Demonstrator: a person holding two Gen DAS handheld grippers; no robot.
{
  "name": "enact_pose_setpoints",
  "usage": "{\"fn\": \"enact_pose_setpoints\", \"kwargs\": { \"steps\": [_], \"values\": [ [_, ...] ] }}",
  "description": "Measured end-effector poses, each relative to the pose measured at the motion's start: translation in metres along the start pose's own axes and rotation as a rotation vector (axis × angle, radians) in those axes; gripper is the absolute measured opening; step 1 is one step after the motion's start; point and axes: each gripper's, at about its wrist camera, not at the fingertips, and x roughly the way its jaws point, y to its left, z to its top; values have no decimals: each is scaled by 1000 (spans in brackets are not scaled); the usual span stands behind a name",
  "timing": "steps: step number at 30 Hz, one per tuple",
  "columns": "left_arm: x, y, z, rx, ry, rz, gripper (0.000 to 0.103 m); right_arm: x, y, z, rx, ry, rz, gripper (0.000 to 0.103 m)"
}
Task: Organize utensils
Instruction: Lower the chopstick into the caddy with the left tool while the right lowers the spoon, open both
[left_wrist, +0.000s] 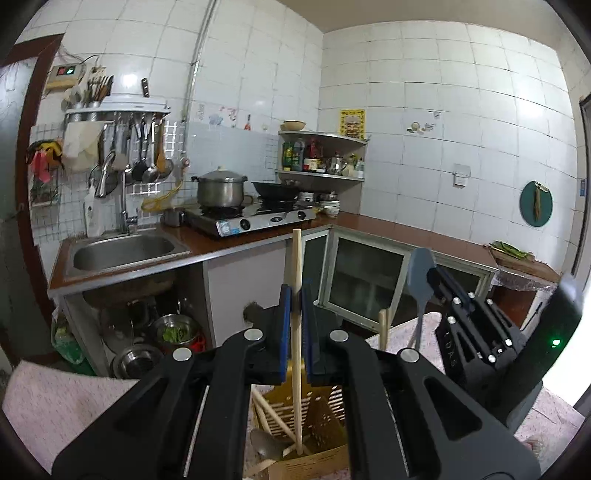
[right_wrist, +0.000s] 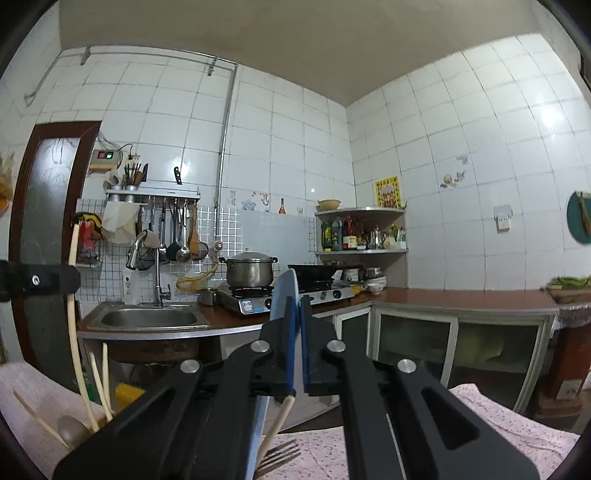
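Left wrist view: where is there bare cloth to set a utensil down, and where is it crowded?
Bare cloth lies left of the left gripper. More shows right of the slotted holder, below the right gripper. The holder itself is crowded with wooden sticks.

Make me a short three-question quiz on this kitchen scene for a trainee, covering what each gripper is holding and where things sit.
1. True or false: the left gripper is shut on a wooden handle.
2. What does the right gripper hold? A. a fork; B. a blue spatula; C. a ladle.
3. Fill in: the steel pot sits on the ____.

Key
1. True: the wooden stick runs upright between the closed pads, above the slotted utensil holder.
2. B: its blade sticks up above the pads; a fork lies below on the floral cloth.
3. Stove, beside the sink.
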Motion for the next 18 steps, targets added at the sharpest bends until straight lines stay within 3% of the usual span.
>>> {"fn": "enact_pose_setpoints", "kwargs": {
  "steps": [7, 12, 14, 16, 17, 18],
  "values": [
    [18, 4, -32, 16, 37, 28, 5, -4, -4, -19, -3, 20, 52, 3],
    [15, 18, -41, -30, 78, 34, 6, -20, -2, -34, -23, 70, 116, 3],
    [9, 22, -44, -46, 96, 40, 15, -27, -4, -37, -6, 104, 148, 5],
    [0, 26, -47, -72, 106, 45, 49, -34, -7, -39, 17, 147, 180, 6],
    [-6, 27, -49, -81, 106, 47, 61, -36, -8, -41, 25, 167, 186, 7],
    [-12, 27, -51, -84, 106, 50, 64, -42, -10, -41, 35, 194, 193, 18]
  ]
}}
